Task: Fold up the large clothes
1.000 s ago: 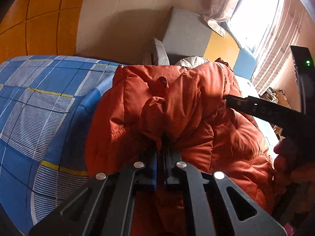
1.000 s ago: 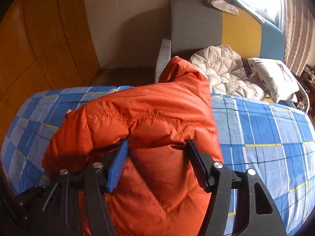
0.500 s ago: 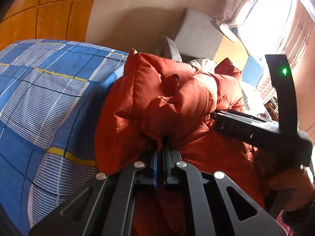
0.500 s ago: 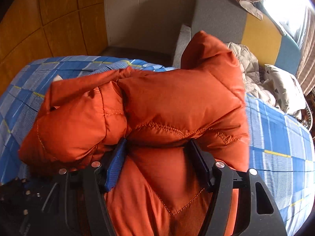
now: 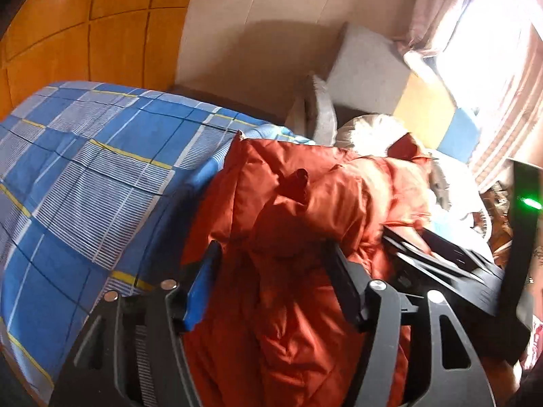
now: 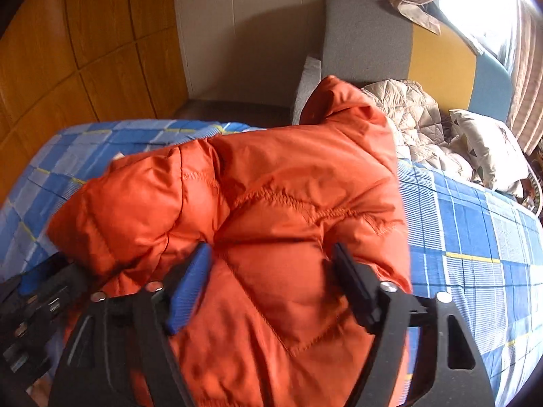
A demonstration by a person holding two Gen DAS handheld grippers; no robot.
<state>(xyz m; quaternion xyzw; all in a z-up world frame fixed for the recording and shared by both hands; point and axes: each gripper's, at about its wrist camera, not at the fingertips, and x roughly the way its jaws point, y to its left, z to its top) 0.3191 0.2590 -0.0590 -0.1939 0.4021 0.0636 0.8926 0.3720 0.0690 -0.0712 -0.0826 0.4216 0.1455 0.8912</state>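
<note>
An orange puffer jacket (image 5: 305,210) lies bunched in thick folds on the blue checked bed (image 5: 85,176). My left gripper (image 5: 275,264) is open, its jaws spread wide on either side of a fold of the jacket. My right gripper (image 6: 271,268) is also open, its jaws straddling the jacket (image 6: 271,203) near its front edge. The right gripper's black body (image 5: 451,264) shows at the right of the left wrist view. The left gripper (image 6: 37,291) shows at the lower left of the right wrist view.
A grey, yellow and blue sofa (image 6: 407,51) stands behind the bed with a beige quilt (image 6: 414,115) and a pillow (image 6: 485,146) on it. Wooden wall panels (image 6: 68,51) are at the left. A bright curtained window (image 5: 492,34) is at the right.
My left gripper was shut on a fold of the jacket and has opened wide. The jacket's folded part has settled lower onto the bed. My right gripper stays open.
</note>
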